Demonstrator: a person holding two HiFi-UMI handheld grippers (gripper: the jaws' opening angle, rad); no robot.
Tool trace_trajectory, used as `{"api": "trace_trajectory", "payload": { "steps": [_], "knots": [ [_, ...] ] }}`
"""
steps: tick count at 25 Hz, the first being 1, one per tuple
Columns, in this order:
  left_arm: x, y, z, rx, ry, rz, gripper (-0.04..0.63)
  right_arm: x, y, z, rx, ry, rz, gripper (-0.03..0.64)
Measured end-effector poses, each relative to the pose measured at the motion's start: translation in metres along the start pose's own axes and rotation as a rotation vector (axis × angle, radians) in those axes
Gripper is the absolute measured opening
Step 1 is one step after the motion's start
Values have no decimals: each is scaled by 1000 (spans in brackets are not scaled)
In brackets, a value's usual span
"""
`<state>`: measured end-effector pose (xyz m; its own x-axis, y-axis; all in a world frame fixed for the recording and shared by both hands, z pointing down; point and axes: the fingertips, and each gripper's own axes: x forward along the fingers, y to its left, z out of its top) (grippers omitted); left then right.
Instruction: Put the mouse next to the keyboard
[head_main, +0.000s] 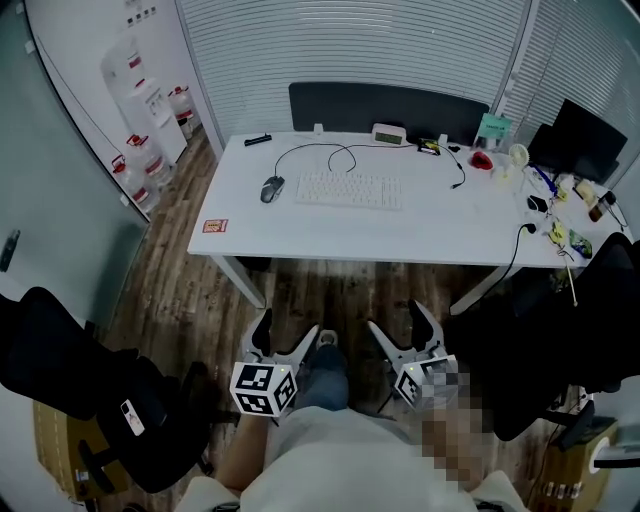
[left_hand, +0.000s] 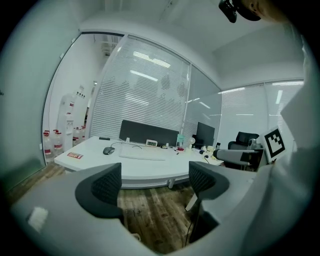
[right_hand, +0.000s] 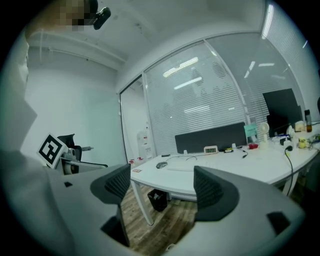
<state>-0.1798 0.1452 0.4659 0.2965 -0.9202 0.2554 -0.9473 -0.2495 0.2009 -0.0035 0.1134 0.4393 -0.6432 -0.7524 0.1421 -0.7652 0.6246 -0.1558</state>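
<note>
On the white bench (head_main: 300, 232), going from the left, lie a red card (head_main: 215, 226), then the mouse (head_main: 272, 188), then the keyboard (head_main: 349, 190). The mouse sits just beside the keyboard's left end, apart from it by a narrow gap, its cable looping away behind.

The left gripper (head_main: 287, 336) and the right gripper (head_main: 402, 330) hang low in front of the person, well apart from the bench. Both sets of jaws are spread wide and pinch nothing.

Judging by this layout, no carrying is in hand: either the mouse is already placed or the work has not begun. If it must go closer, or to the keyboard's other end, the next move calls for stepping up to the bench and bringing one pair of jaws down over the mouse.

Only the head view shows the gap between mouse and keyboard from above. The gripper views give what it cannot — the ribbed pads, with only floor and bench edge between them.
</note>
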Motion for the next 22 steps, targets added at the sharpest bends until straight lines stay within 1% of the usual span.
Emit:
{"api": "trace_trajectory", "payload": {
  "steps": [7,13,18,22],
  "knots": [
    [67,29,17,1,3,2,408,49,-39,11,2,-1,-11,370],
    [132,74,42,-4,2,33,411,106,-73,32,-14,-4,-19,370],
    [182,111,59,-8,22,58,411,151,-102,54,-8,-9,-34,370],
    [220,141,69,-5,42,70,411,185,-120,63,4,-5,-43,370]
  ]
}}
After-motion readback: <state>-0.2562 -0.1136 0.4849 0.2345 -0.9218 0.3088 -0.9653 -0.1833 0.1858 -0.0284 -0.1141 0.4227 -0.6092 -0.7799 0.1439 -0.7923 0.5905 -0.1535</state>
